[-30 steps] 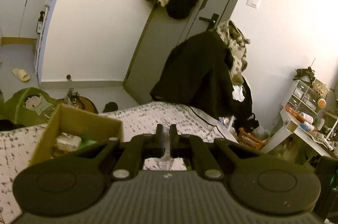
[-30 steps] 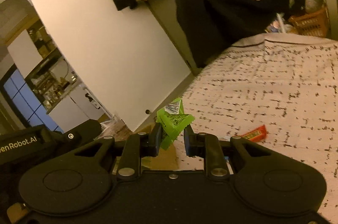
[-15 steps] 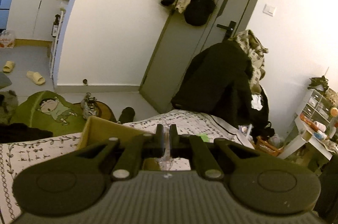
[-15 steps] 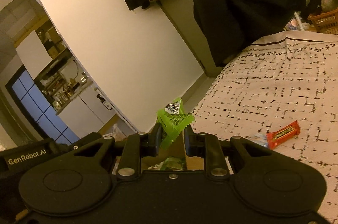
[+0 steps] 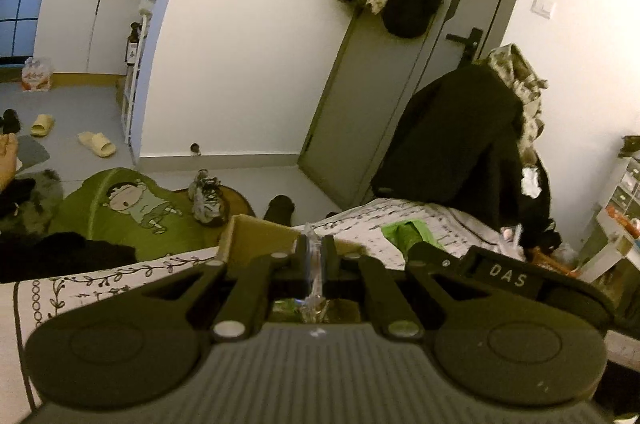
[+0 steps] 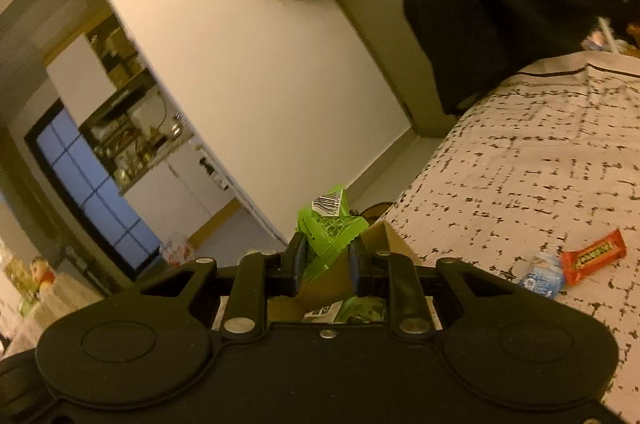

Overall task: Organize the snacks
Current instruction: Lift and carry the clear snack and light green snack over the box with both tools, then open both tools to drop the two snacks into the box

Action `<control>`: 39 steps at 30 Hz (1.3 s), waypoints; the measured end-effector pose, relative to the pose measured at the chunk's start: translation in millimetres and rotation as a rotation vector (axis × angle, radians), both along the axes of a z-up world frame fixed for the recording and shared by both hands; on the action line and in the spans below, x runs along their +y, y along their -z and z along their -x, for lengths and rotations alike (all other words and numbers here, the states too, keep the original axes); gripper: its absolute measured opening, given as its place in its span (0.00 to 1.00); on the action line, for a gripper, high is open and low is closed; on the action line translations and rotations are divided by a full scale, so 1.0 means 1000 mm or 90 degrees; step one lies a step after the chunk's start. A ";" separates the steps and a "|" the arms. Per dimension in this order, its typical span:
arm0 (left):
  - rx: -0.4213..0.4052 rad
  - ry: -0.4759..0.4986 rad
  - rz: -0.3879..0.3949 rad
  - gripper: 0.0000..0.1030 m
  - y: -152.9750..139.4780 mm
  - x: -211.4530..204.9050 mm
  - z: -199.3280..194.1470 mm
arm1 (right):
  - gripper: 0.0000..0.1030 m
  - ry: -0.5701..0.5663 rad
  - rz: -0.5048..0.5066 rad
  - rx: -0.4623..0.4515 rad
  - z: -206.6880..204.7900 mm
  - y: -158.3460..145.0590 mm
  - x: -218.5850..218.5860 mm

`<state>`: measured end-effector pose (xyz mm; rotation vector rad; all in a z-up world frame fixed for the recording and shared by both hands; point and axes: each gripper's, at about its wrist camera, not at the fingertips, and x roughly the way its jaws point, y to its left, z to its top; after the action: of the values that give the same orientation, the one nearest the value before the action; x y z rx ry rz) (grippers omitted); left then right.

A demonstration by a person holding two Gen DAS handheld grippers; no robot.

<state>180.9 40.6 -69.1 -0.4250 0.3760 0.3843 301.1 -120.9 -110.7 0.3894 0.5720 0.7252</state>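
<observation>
My left gripper [image 5: 315, 251] is shut on a thin clear wrapper [image 5: 313, 276] and hovers over the cardboard box [image 5: 256, 238] on the patterned bedspread [image 5: 432, 220]. In the right wrist view my right gripper [image 6: 323, 258] is shut on a green snack packet [image 6: 330, 228], right above the same cardboard box [image 6: 384, 244], where green packets [image 6: 356, 308] lie inside. That green packet [image 5: 408, 233] and the right gripper's body show at the right of the left wrist view. An orange candy bar [image 6: 592, 260] and a small blue-white packet [image 6: 542, 276] lie on the bedspread [image 6: 540, 160].
A dark coat [image 5: 460, 140] hangs over a chair past the bed's far end, beside a grey door [image 5: 404, 72]. On the floor lie a green cartoon cushion [image 5: 128, 208], shoes [image 5: 206, 200] and slippers [image 5: 96, 143]. White shelves [image 5: 616, 220] stand at the right.
Both grippers have travelled toward the cardboard box, which now lies directly under their fingers. The right gripper's body has come into the left wrist view. Each grip is unchanged.
</observation>
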 end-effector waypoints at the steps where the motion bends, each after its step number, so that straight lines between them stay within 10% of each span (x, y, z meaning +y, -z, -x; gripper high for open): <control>1: 0.004 -0.001 0.001 0.03 0.002 0.002 -0.002 | 0.22 -0.001 0.006 0.002 -0.001 0.003 0.001; 20: 0.072 -0.031 0.023 0.13 0.028 0.021 -0.025 | 0.22 -0.041 0.039 0.017 -0.013 0.019 0.011; 39: 0.066 -0.072 0.053 0.79 0.016 0.025 0.000 | 0.31 -0.036 0.095 0.031 -0.025 0.005 0.046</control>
<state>181.0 65.2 -85.0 -0.5108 0.4710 0.5032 326.2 -74.9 -115.5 0.2539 0.6806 0.7234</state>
